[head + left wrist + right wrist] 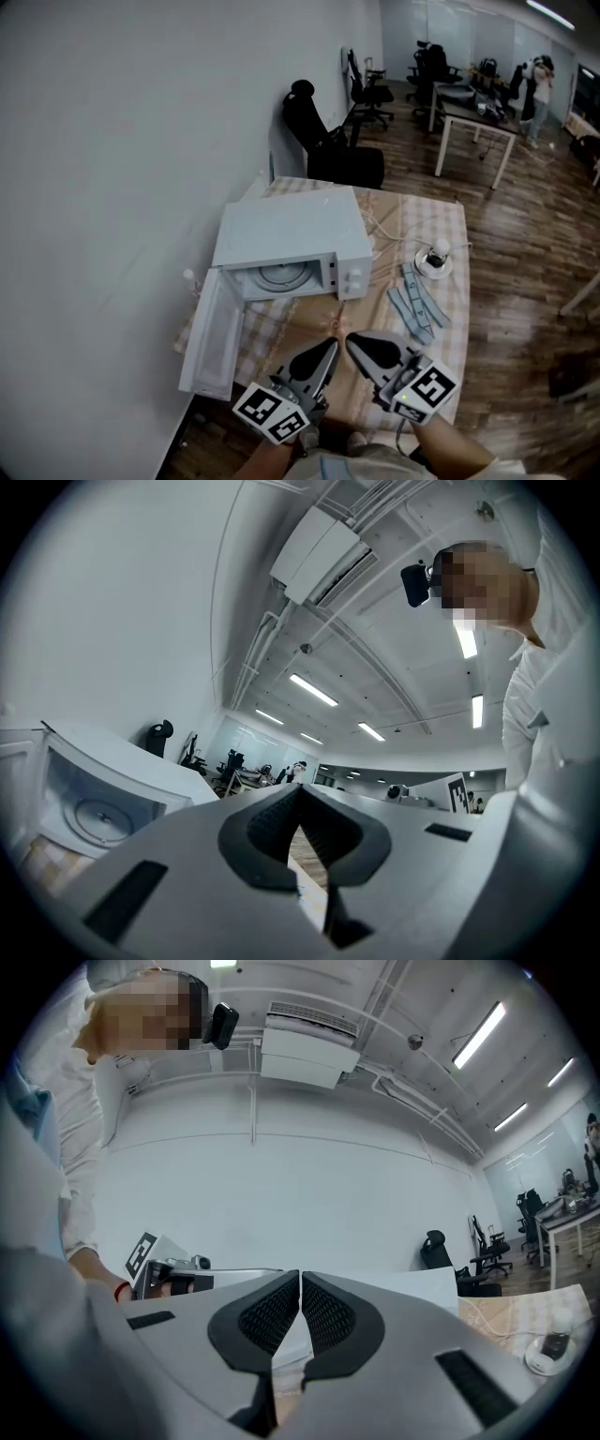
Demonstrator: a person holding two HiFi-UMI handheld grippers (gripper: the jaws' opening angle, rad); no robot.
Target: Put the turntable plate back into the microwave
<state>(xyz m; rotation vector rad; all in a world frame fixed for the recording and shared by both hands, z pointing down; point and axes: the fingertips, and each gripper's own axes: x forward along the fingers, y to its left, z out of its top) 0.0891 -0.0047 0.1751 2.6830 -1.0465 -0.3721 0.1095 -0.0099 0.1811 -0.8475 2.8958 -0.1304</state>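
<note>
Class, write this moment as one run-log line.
microwave: door open | turntable plate: inside | left gripper: shut, empty | right gripper: shut, empty

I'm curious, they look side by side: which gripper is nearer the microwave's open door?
Left. The left gripper sits just right of the microwave door; the right gripper lies beyond it, farther right.

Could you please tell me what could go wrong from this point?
1. The open door juts toward the left gripper, which is shut and empty; a careless swing might knock it.
2. The turntable plate lies inside the microwave, but whether it sits centred cannot be told; it might wobble.
</note>
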